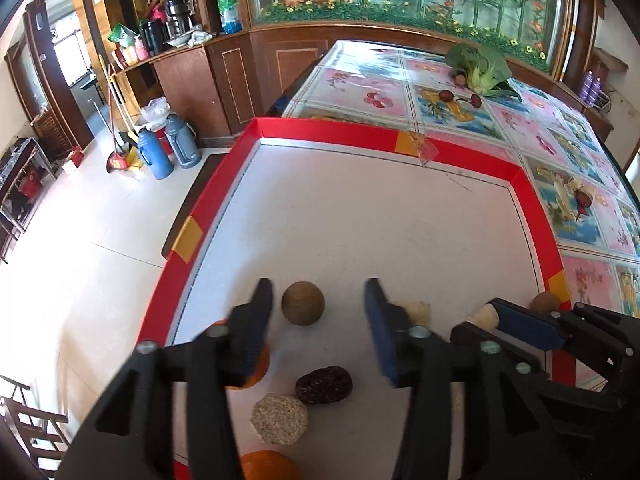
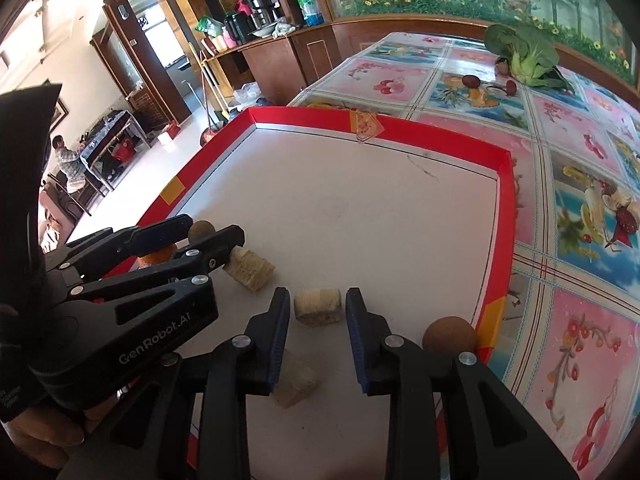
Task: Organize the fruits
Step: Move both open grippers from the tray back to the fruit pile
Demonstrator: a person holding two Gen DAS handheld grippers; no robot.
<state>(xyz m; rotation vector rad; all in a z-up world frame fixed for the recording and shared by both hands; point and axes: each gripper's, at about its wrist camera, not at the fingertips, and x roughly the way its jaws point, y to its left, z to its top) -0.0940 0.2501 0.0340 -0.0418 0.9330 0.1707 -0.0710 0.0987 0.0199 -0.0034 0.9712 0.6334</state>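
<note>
Two grippers hang over a white board (image 1: 360,220) with a red edge. The left gripper (image 1: 320,304) has its jaws apart, and a brown round fruit (image 1: 303,303) sits between them, not touched. The right gripper (image 2: 318,312) is open too, with a pale chunk (image 2: 318,306) in the gap; it looks free, but I am not sure. A dark fruit (image 1: 324,385) lies nearby.

A home dining room: floral-clothed table (image 1: 460,92), wooden cabinets (image 1: 240,76), thermos flasks (image 1: 182,142).
</note>
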